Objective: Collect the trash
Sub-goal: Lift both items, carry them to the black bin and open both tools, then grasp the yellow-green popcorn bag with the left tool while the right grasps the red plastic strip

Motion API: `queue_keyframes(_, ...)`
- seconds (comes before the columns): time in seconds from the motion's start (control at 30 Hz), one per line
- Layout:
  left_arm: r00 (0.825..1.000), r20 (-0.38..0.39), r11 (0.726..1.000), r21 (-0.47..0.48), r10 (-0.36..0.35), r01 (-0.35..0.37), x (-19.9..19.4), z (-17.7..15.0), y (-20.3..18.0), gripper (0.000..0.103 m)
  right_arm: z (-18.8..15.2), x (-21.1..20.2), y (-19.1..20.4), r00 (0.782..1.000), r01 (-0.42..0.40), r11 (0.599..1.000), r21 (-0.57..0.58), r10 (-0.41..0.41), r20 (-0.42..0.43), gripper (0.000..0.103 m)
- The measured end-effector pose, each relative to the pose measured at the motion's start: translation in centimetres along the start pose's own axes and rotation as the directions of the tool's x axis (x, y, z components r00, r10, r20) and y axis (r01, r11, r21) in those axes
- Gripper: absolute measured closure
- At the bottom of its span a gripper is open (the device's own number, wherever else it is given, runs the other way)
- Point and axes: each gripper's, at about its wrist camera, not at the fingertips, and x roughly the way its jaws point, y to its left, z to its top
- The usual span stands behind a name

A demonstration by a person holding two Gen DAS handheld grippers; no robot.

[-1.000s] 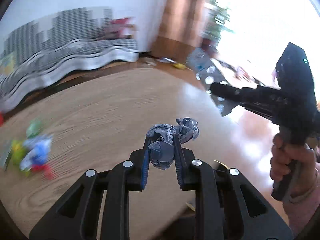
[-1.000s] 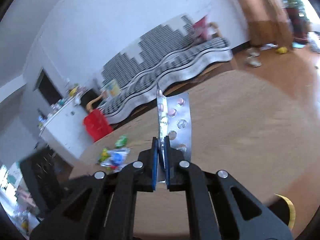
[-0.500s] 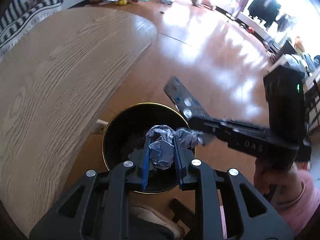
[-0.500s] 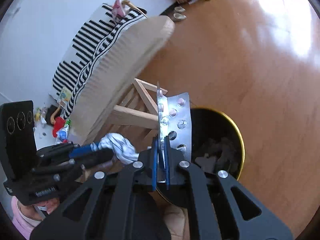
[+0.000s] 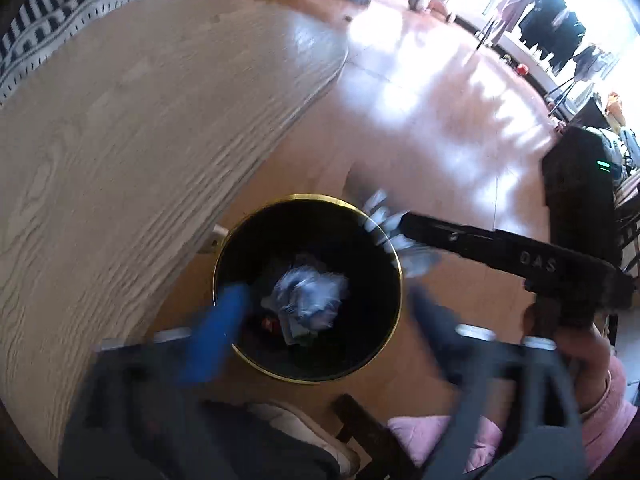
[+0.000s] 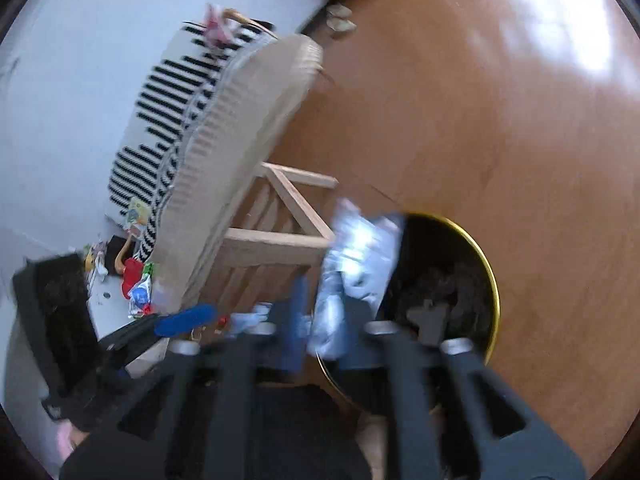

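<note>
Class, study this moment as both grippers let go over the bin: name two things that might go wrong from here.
1. The blister pack sits between the right gripper's just-opening jaws, near the bin's gold rim on the table side; it may tip outside onto the floor.
2. The left gripper has just opened and the crumpled paper is over the bin; light paper might land high on the trash and roll out.

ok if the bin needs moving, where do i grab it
Pinch the gold rim of the bin from above, one finger inside, one outside, on the side away from the table: it stands upright and open, likely too wide to span.
</note>
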Motion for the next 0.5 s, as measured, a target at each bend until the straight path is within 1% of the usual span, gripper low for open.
queue_keyframes(0.03,1.000,0.017,1.000,0.004,-0.009,0.008,-0.5,-0.1,-0.2,0.006,0.1,-0.2,-0.2,1.000,-0.004,1.000,0.018,0.004,0.007,0.008)
queue_keyframes(0.07,0.999,0.041,1.000,0.010,-0.027,0.026,-1.1,-0.2,-0.3,0.006,0.2,-0.7,-0.3,0.999,-0.010,1.000,0.021,0.009,0.035,0.006)
queue_keyframes(0.13,0.997,0.061,0.999,0.000,-0.043,0.044,-2.1,-0.3,-0.2,0.006,0.3,-1.4,-0.5,0.997,0.043,0.999,0.031,-0.045,0.070,0.007)
queue_keyframes(0.17,0.993,0.096,0.997,-0.017,-0.071,0.073,-3.6,-0.3,0.4,0.007,0.2,-1.9,-0.7,0.992,0.069,0.997,0.044,-0.073,0.101,0.007)
queue_keyframes(0.2,0.986,0.143,0.996,-0.032,-0.083,0.089,-5.3,0.0,1.1,0.007,0.1,-2.1,-0.8,0.989,0.086,0.995,0.052,-0.092,0.120,0.007)
queue_keyframes(0.23,0.976,0.205,0.995,-0.045,-0.079,0.090,-7.3,-0.1,1.8,0.007,0.1,-2.3,-0.9,0.985,0.102,0.993,0.054,-0.108,0.131,0.007)
queue_keyframes(0.27,0.957,0.283,0.995,-0.057,-0.060,0.079,-9.9,-0.1,3.1,0.006,0.1,-2.3,-0.8,0.983,0.119,0.992,0.052,-0.125,0.137,0.007)
queue_keyframes(0.3,0.938,0.344,0.996,-0.071,-0.029,0.057,-12.3,-0.4,4.2,0.006,0.1,-2.1,-0.6,0.980,0.136,0.990,0.050,-0.141,0.138,0.007)
queue_keyframes(0.33,0.920,0.392,0.995,-0.091,0.007,0.031,-14.3,-0.7,5.4,0.006,0.1,-1.9,-0.5,0.981,0.137,0.989,0.052,-0.143,0.133,0.007)
queue_keyframes(0.37,0.897,0.438,0.992,-0.127,0.060,-0.005,-16.6,-1.5,7.2,0.006,0.2,-1.5,-0.4,0.983,0.128,0.990,0.058,-0.135,0.121,0.007)
queue_keyframes(0.4,0.882,0.461,0.987,-0.158,0.099,-0.028,-18.4,-2.5,9.1,0.006,0.4,-1.1,-0.1,0.987,0.115,0.991,0.064,-0.121,0.102,0.007)
queue_keyframes(0.43,0.872,0.471,0.981,-0.188,0.133,-0.048,-19.7,-3.3,11.0,0.006,0.7,-0.7,0.5,0.988,0.116,0.992,0.059,-0.121,0.091,0.007)
queue_keyframes(0.47,0.860,0.467,0.964,-0.248,0.205,-0.095,-21.3,-5.1,14.2,0.006,1.0,-0.4,1.1,0.988,0.125,0.991,0.046,-0.128,0.088,0.007)
queue_keyframes(0.5,0.853,0.458,0.951,-0.284,0.250,-0.126,-22.1,-6.3,15.8,0.006,1.5,-0.1,2.3,0.985,0.145,0.989,0.015,-0.146,0.093,0.007)
